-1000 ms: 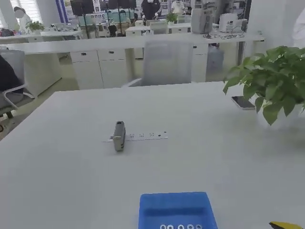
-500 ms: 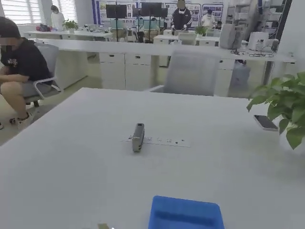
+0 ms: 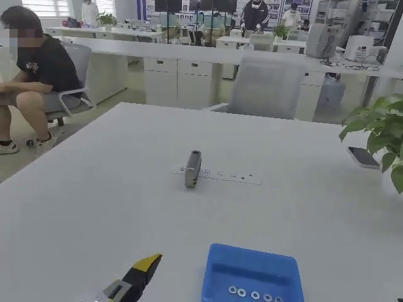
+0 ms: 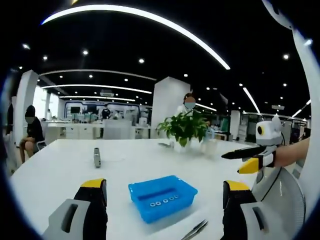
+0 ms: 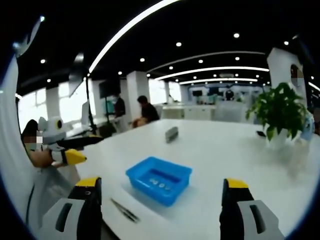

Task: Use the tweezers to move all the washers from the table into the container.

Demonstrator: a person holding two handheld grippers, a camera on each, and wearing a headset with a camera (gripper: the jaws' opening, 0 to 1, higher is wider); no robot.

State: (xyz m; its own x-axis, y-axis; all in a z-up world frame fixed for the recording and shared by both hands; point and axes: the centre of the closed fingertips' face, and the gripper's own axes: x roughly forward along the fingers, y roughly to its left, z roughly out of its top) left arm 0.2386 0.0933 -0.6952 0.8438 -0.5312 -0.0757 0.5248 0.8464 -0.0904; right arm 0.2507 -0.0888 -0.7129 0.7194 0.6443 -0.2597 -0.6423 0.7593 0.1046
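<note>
Near front edge of counter [image 3: 94,201]: blue container [image 3: 252,272] holding washers [image 3: 255,294], tweezers [image 4: 196,229] beside. Left claw [image 4: 163,186], right claw [image 5: 161,181] spread wide, empty. A claw [image 3: 143,267] newly up left of container.

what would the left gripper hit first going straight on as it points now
Likely the blue tray, lying straight ahead between the left gripper's open jaws. Depth is unclear: held high, it might pass over it toward the plant.

Glossy blue plastic container [image 3: 252,269] holds shiny metal washers [image 3: 255,294] — table [image 3: 94,207] matt white.
</note>
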